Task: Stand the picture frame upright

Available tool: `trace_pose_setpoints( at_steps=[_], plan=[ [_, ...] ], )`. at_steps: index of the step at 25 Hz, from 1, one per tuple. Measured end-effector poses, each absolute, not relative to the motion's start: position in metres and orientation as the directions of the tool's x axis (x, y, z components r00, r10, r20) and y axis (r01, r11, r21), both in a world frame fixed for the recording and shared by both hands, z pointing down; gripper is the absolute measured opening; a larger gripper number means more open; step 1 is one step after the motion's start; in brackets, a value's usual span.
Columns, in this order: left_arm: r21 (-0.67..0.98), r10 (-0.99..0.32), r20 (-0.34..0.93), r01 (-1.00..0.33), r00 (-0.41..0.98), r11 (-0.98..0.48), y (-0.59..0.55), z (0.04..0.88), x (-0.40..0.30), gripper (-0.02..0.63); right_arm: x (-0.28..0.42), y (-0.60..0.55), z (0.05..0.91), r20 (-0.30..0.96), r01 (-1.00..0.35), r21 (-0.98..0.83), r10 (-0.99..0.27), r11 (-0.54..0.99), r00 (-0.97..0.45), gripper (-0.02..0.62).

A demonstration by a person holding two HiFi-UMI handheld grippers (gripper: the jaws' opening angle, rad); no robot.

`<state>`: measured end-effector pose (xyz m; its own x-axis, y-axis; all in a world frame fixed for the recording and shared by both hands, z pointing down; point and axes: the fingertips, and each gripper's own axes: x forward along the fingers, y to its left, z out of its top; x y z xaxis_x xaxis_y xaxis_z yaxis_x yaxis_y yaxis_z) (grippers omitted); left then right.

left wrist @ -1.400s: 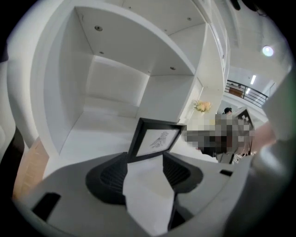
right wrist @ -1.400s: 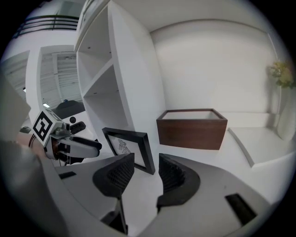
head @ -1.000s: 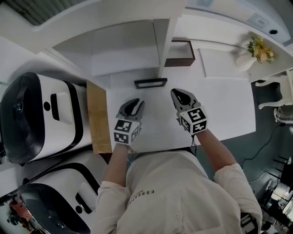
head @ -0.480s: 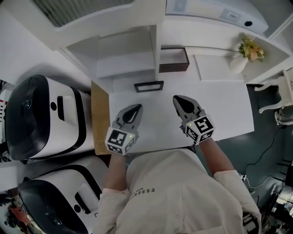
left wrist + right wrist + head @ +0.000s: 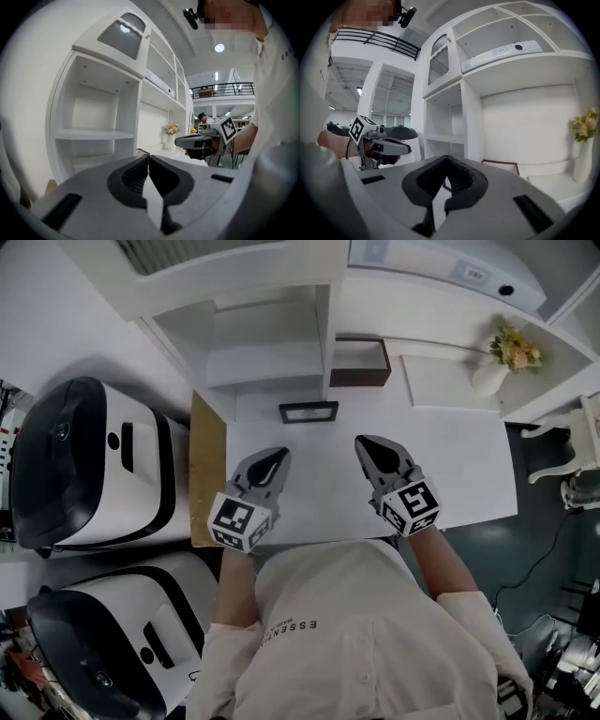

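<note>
Tongs first: the left gripper point(image 5: 277, 454) has its jaws pressed together with nothing between them, and the right gripper point(image 5: 364, 442) is likewise closed and empty. Both are held above the white table point(image 5: 469, 474), side by side and apart, with their tips toward twelve o'clock. Further out at twelve, between the lines of the two tips, is the picture frame point(image 5: 308, 412). It is small and dark, sits on the table just before the shelf unit point(image 5: 272, 343), and looks to be standing on edge. A dark brown box point(image 5: 359, 379) is at one o'clock. A vase of flowers point(image 5: 492, 376) is at two, and white-and-black machines point(image 5: 141, 474) are at nine.
</note>
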<state>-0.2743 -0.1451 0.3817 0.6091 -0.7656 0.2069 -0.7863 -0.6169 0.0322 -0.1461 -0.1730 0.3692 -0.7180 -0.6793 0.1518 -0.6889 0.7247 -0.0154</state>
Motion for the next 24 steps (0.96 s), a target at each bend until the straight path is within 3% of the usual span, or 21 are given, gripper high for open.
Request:
trace_pose_setpoints(
  at_steps=[24],
  plan=[
    [0.029, -0.786, 0.216, -0.809, 0.579, -0.587, -0.147, 0.371, -0.287, 0.003, -0.154, -0.171, 0.362, 0.119, -0.715, -0.013, -0.709, 0.699, -0.695, 0.014]
  ],
)
